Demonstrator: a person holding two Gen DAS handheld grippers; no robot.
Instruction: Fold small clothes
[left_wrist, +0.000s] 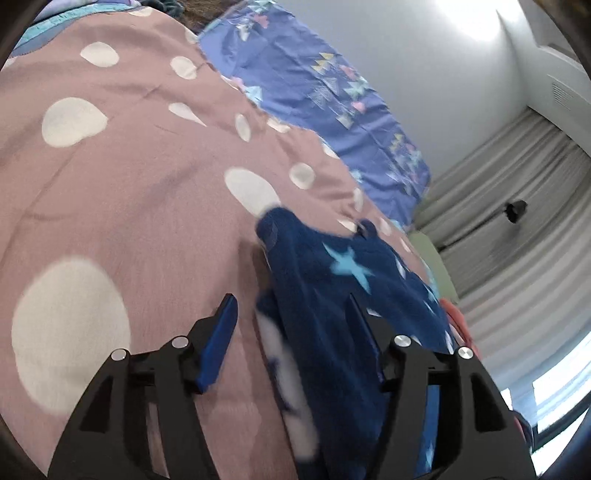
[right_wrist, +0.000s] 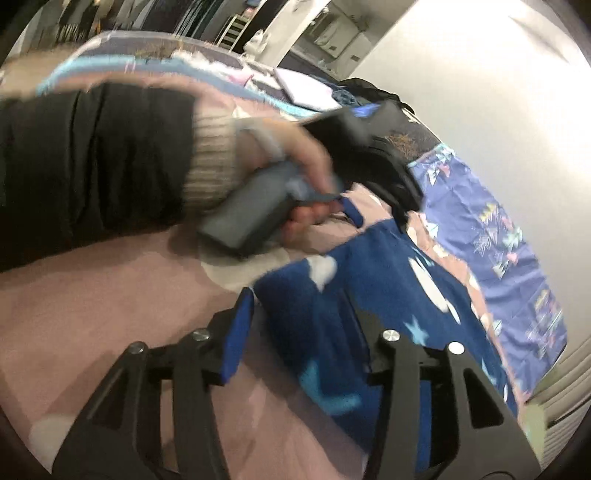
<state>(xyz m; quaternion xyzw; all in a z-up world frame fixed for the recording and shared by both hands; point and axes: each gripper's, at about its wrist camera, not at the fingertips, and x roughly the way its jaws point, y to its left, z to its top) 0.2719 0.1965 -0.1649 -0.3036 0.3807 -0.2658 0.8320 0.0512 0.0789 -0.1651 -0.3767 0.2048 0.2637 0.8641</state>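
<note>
A mauve bedspread with white dots (left_wrist: 140, 192) is covering the bed. On it is lying a navy fleece garment with pale stars (left_wrist: 332, 295), running away between both wide-open jaws: left gripper (left_wrist: 291, 302) and right gripper (right_wrist: 295, 299) are straddling its near edges.

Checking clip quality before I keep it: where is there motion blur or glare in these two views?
Left wrist: the navy star garment smears near its white patch; the wall blows out at top. Right wrist: the person's left hand and its handle streak heavily; strong wall glare upper right. Both show fisheye bending at the edges.
</note>
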